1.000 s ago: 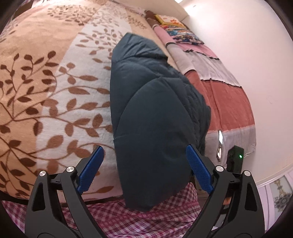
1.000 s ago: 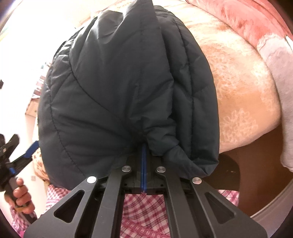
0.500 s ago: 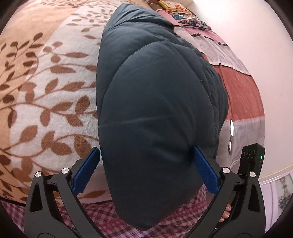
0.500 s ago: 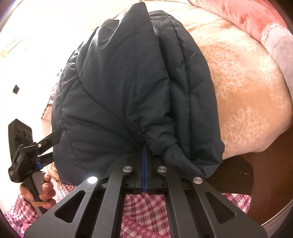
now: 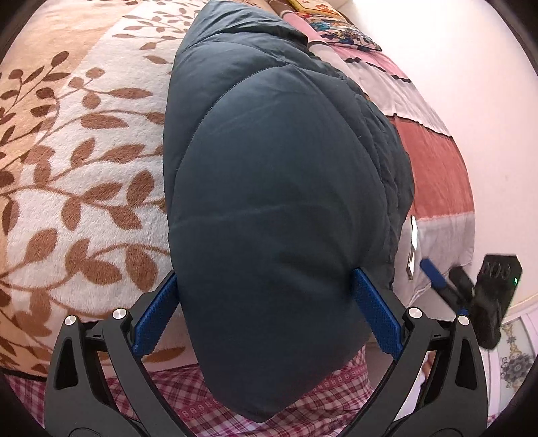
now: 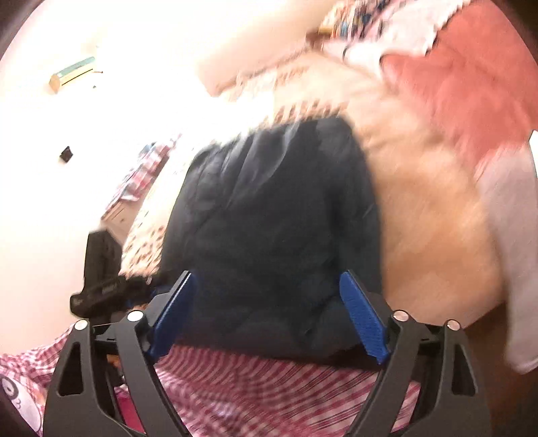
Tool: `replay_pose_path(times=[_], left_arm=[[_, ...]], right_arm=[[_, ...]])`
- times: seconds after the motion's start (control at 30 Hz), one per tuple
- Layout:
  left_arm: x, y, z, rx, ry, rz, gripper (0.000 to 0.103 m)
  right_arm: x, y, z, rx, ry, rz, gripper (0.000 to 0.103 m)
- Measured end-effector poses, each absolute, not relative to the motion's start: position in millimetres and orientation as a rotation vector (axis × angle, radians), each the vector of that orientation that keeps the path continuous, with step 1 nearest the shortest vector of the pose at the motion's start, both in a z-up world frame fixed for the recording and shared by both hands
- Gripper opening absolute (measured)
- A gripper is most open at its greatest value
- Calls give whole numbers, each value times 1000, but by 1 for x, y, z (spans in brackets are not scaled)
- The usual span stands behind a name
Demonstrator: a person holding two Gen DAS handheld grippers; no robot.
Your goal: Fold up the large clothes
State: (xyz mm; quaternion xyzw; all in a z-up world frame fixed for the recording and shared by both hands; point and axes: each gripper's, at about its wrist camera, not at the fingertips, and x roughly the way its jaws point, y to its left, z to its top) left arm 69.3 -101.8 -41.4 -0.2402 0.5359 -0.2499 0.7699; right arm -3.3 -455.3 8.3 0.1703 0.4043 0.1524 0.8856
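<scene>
A dark teal padded jacket [image 5: 275,168] lies folded on the bed, its rounded near end hanging over the bed's edge. My left gripper [image 5: 265,272] is open wide, and that puffy end bulges between its blue pads [image 5: 376,316]. In the blurred right wrist view the jacket [image 6: 275,218] lies just ahead of my right gripper [image 6: 266,274]. Its jaws are opening, and the pads [image 6: 363,316] stand apart from the cloth. The right gripper [image 5: 470,292] also shows at the right edge of the left wrist view.
A cream blanket with brown leaves [image 5: 84,168] covers the bed on the left. A red and grey striped quilt [image 5: 433,174] lies along the pale wall on the right, a patterned pillow [image 5: 336,23] at the far end. The person's pink checked clothing [image 5: 188,396] is right below the grippers.
My right gripper has let go of the jacket's bunched edge, opened wide and pulled back and up. My left gripper moved closer, so the jacket's end now sits between its fingers.
</scene>
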Motion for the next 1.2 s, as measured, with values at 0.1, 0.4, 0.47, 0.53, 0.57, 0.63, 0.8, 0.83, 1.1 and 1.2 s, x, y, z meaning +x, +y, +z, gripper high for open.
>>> replay_pose_path(times=[0.1,0.4,0.47,0.53,0.57,0.63,0.8,0.83,1.1,1.2], left_arm=[[69,-102,-40,-519,1160,-543,99],[70,-100,-42,-500,1159,-558,99],[72,-100,-44,-497,1159,-561,99],[75,-101,-46,-499,1162,-564,99],[76,-102,-47,-500,1165,-566,99],[81,-104,-49,-509,1178,-577,99],[80,-115,-38,-448,1110,-588,91],[78,-118,-34,-419,1087,-591,86],[103,-100,9,-243,875,-546,69],[133,-72,20,-238,829,-482,68]], right_arm=[[11,-476,6,352,845,272,89],[75,-486,-53,525,1036,343,96],[81,-482,-63,527,1065,368,97],[87,-480,-74,549,1101,402,97],[88,-480,-77,566,1108,419,97],[89,-477,-79,592,1120,465,97],[83,-476,-82,648,1108,551,69],[81,-478,-81,650,1098,557,62],[69,-456,-51,595,947,559,41],[93,-428,-37,530,926,574,41]])
